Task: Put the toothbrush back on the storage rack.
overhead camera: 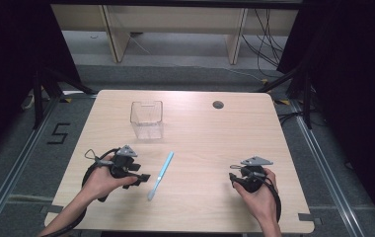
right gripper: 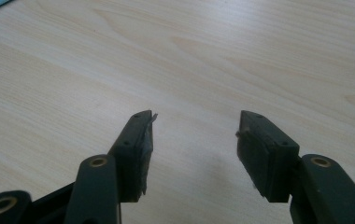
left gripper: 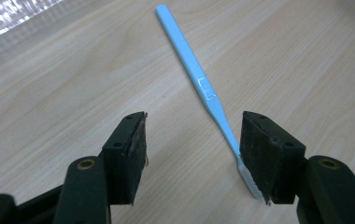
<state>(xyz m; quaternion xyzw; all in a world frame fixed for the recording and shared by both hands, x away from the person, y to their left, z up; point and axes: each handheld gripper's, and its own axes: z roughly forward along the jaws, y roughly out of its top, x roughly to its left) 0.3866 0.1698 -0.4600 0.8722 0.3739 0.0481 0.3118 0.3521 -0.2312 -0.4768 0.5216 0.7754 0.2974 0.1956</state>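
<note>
We look down on a pale wooden worktop (overhead camera: 200, 133) with a light blue toothbrush (overhead camera: 161, 175) lying flat near its middle; we take the toothbrush as our landmark. It lies at a slant, its plain handle end pointing away from the person and its head end nearer the person.

Beyond the toothbrush's handle end, and slightly to its left, stands a clear plastic container (overhead camera: 147, 119), upright and apart from the toothbrush. Farther beyond the toothbrush, toward the worktop's far edge, there is a small round cable hole (overhead camera: 218, 104).

Just left of the toothbrush, the person's left hand holds the left tool (overhead camera: 145, 177), its tips pointing toward the brush's lower half. In the left gripper view, the left tool (left gripper: 193, 156) has its jaws spread wide, with bare wood between them. The toothbrush (left gripper: 194, 74) runs from the upper middle of that view down to the right-hand jaw, and its head end passes behind that jaw's pad. The brush seems to lie just beside or under the pad; the close view does not let us tell whether they touch. Neither pad presses on it.

Well to the right of the toothbrush, the person's right hand holds the right tool (overhead camera: 234, 169) low over the worktop. In the right gripper view, the right tool (right gripper: 194, 156) also has its jaws spread wide, with bare wood between them.
</note>
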